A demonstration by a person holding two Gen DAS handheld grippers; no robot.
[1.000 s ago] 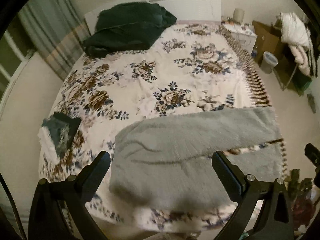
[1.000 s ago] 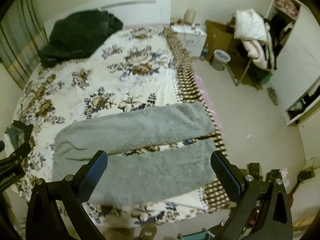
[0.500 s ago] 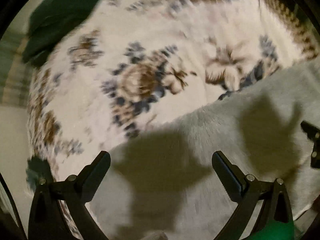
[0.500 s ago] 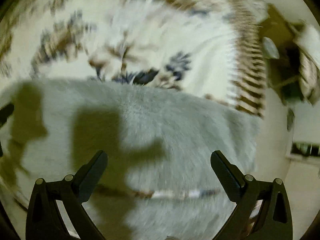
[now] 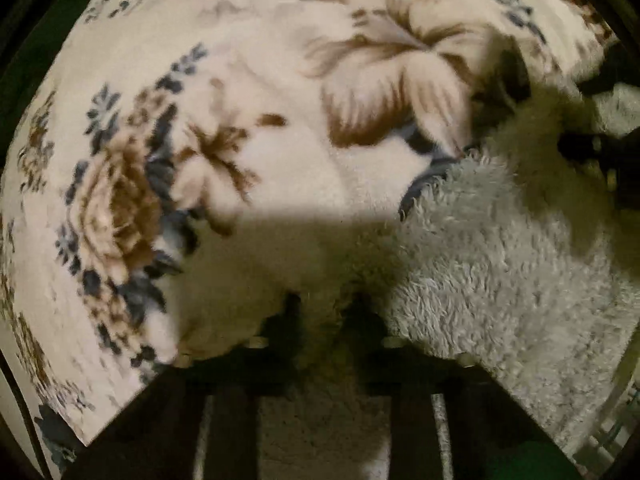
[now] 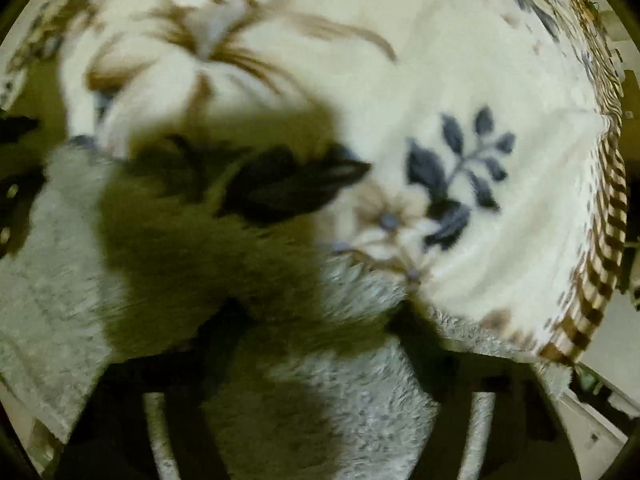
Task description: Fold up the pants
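Low in both frames, my left claw [image 5: 324, 312] and right claw [image 6: 316, 320] pinch the fuzzy gray pants [image 5: 500, 272], ready to lift and fold.

pants [image 5: 500, 264]: pale grey, fluffy pile, plain with no print; same grey in the right wrist view [image 6: 360, 420], darker where shadow falls across it
blanket [image 5: 280, 168]: cream-white ground with large brown and tan flowers and blue-grey leaf sprigs
blanket, right wrist view [image 6: 500, 240]: cream ground, 1 dark blue leaf sprig, a pale tan flower beside it
blanket border [image 6: 608, 208]: brown and cream checks along the edge
left gripper [image 5: 324, 320]: black
right gripper [image 6: 316, 320]: black
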